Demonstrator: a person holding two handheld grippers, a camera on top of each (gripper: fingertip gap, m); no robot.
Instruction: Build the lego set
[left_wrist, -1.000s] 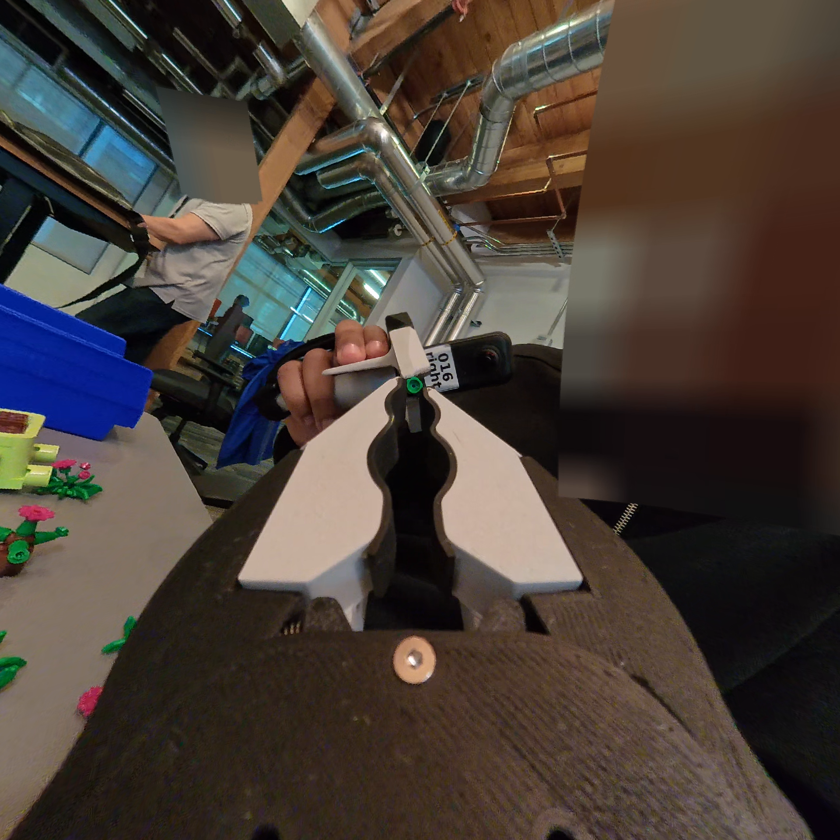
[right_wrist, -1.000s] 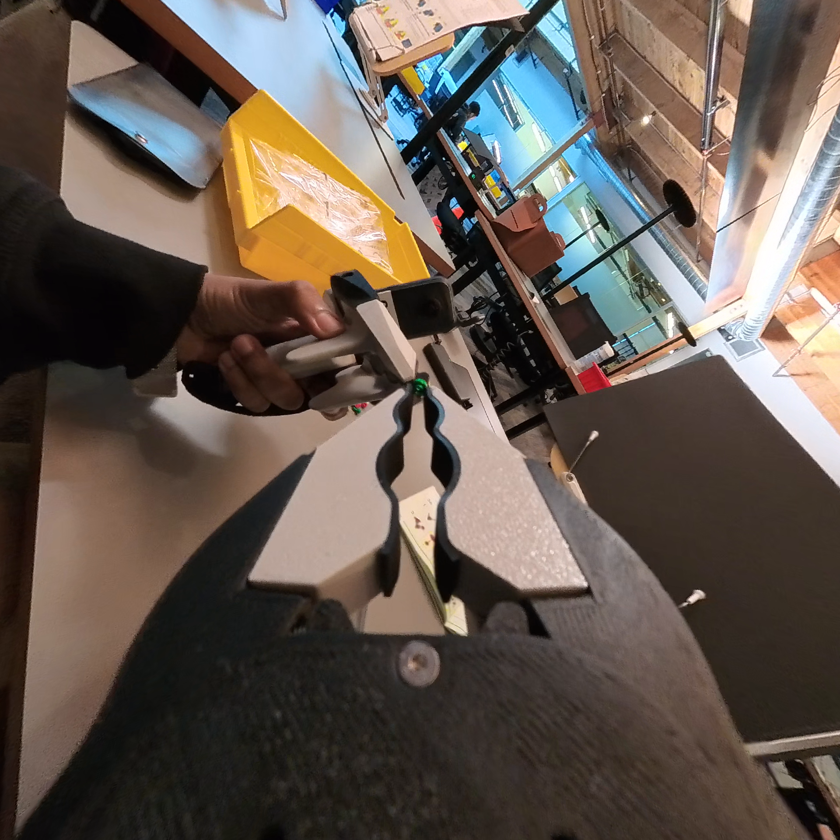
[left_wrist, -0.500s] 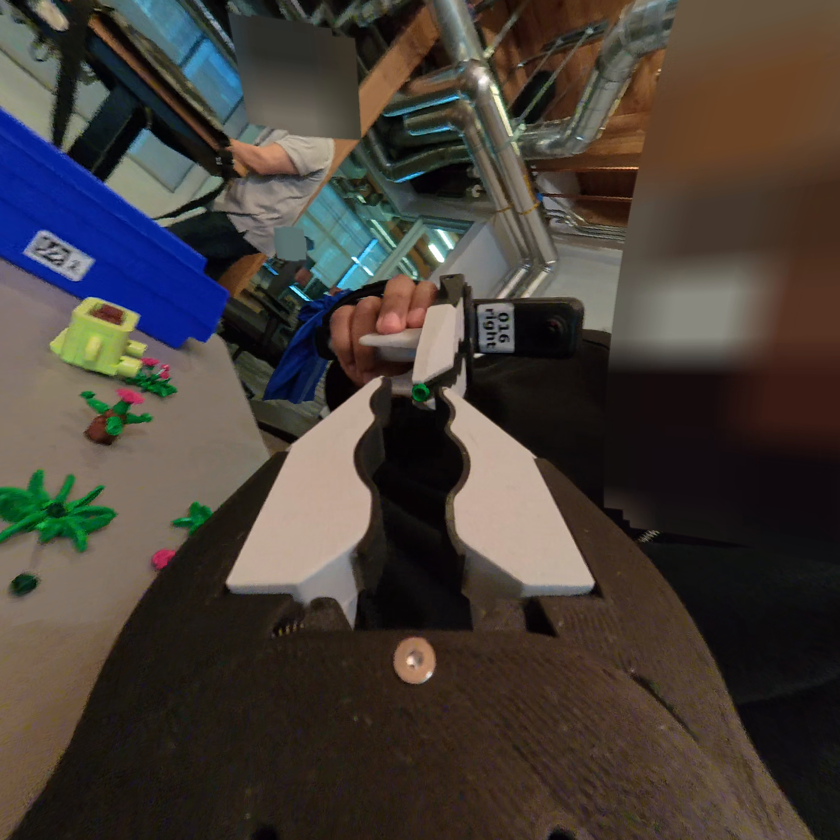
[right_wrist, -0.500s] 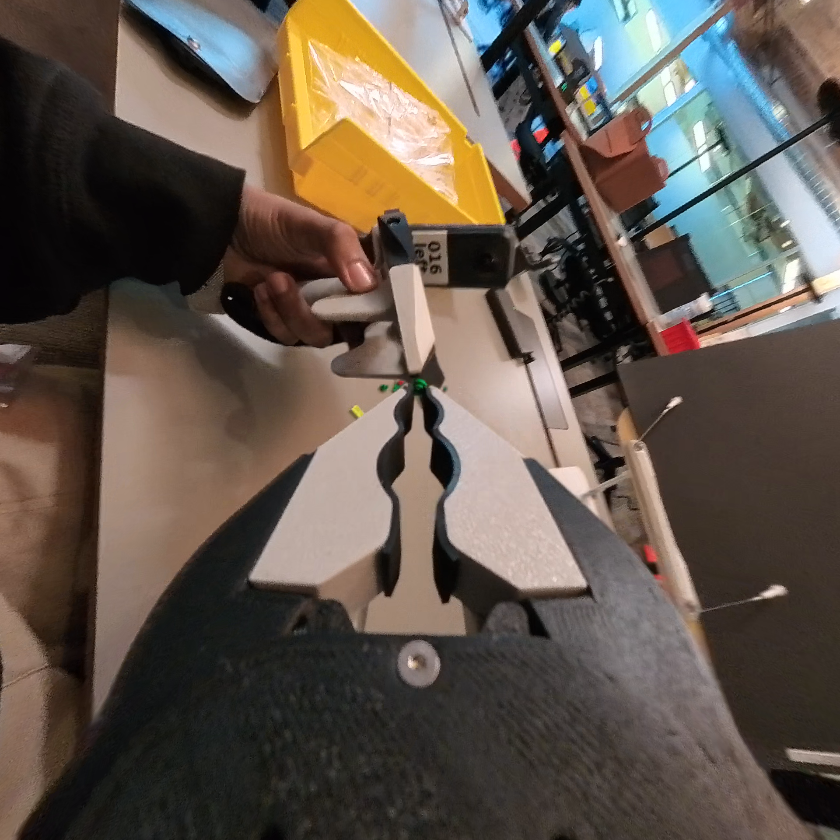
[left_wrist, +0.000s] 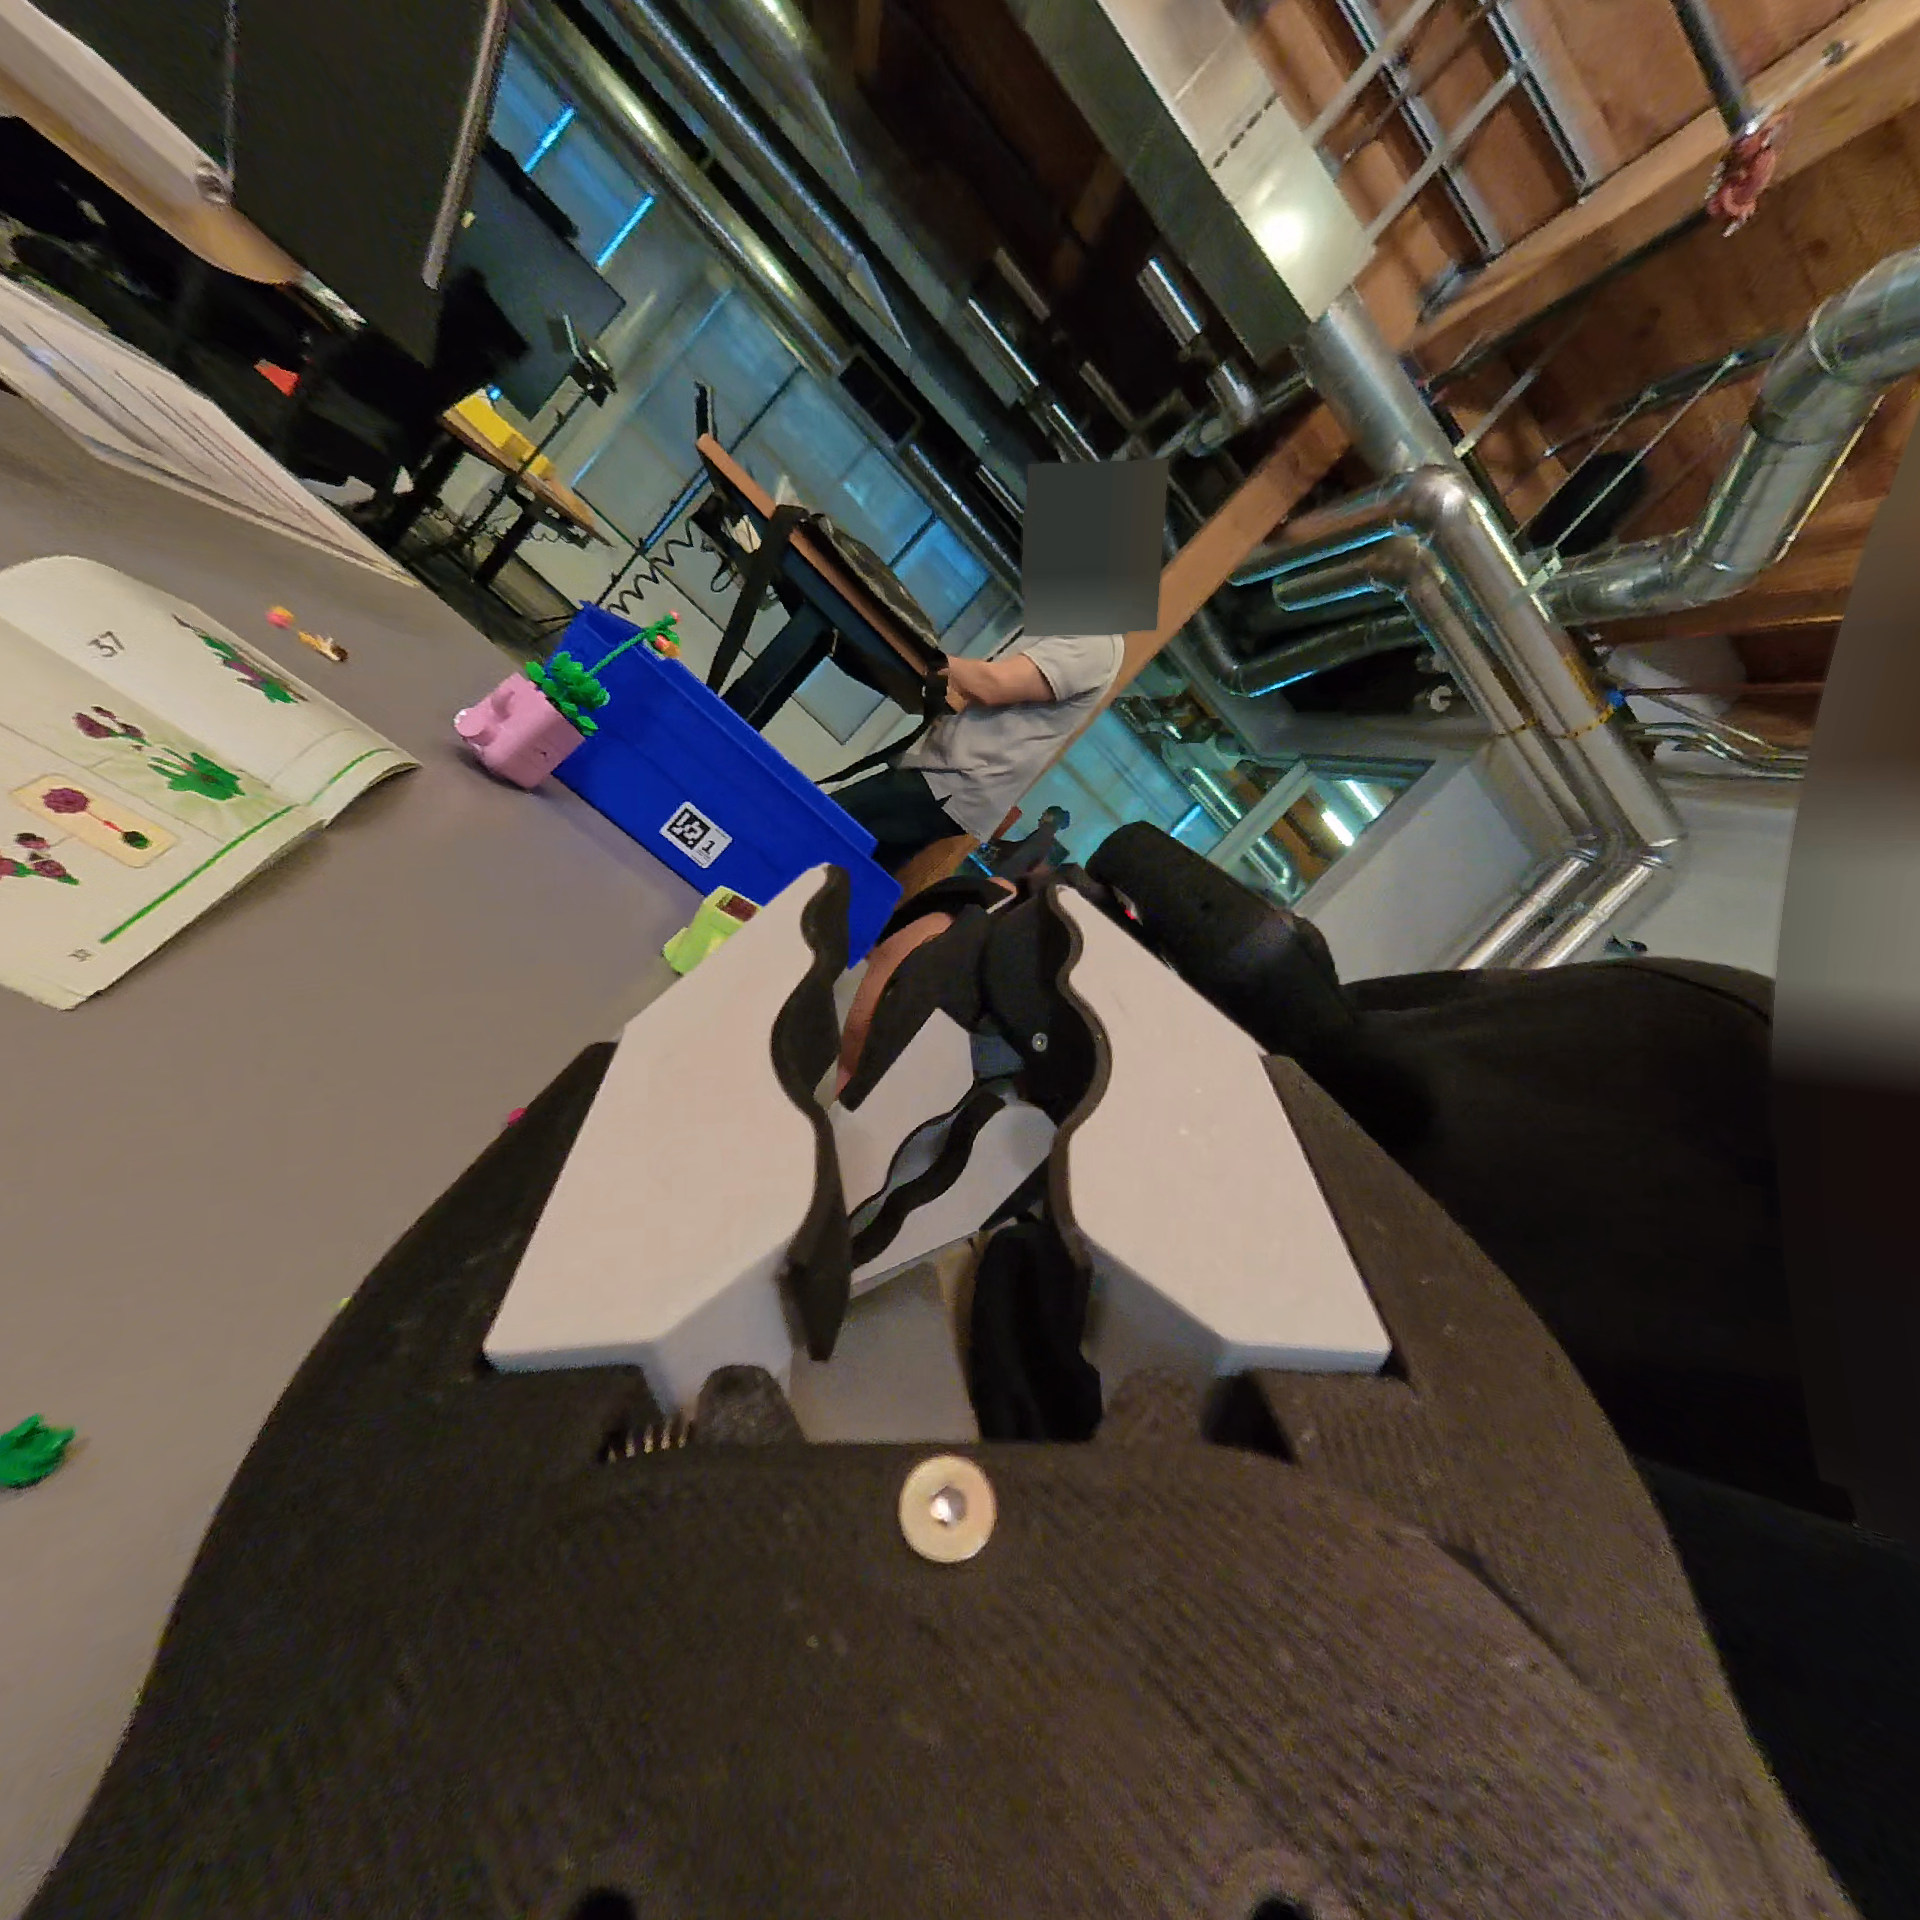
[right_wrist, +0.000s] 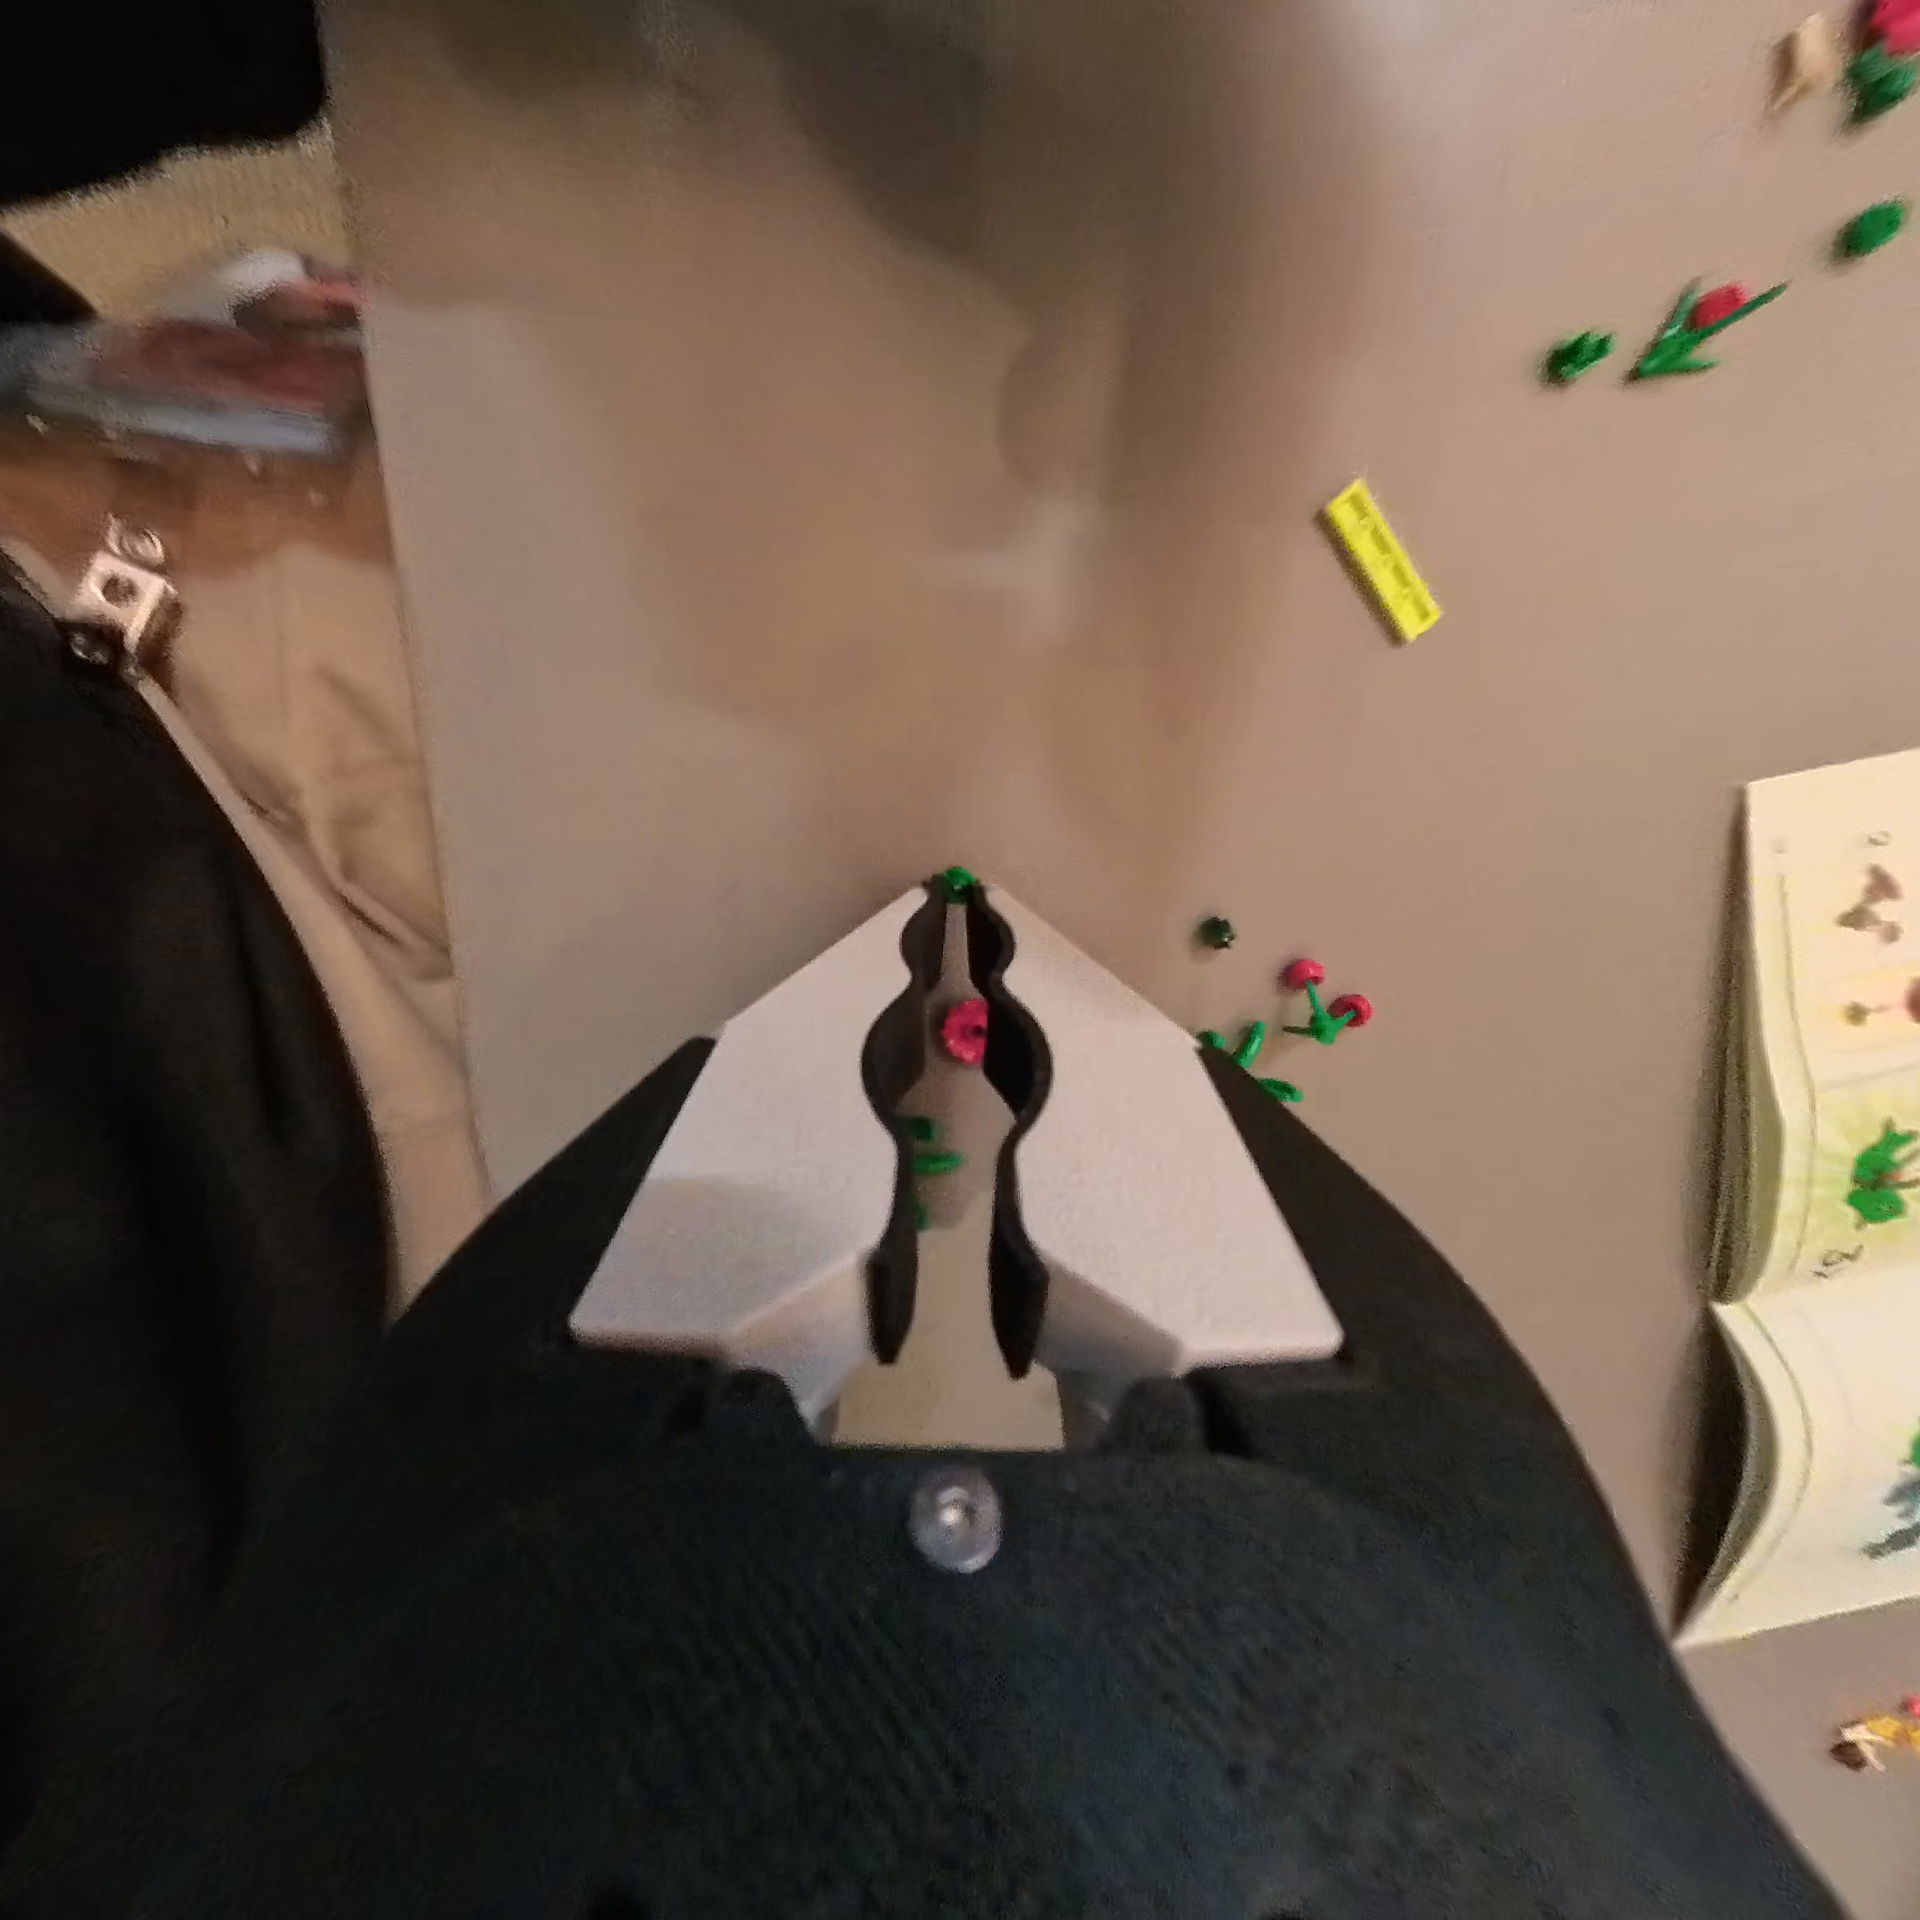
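right gripper (right_wrist: 954, 900) pinching tiny green stud (right_wrist: 953, 884); left gripper (left_wrist: 940, 899) spread, wavy black pads empty.

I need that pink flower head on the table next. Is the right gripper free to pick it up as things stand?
Probably not yet. The right gripper is shut on a small green piece at its tips, so it would have to let that go first. The pink flower head itself lies uncovered on the table below the fingers.

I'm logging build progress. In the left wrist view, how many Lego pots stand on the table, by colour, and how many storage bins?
Pink pot: 1
Lime-green pot: 1
Blue bin: 1
Total: 3
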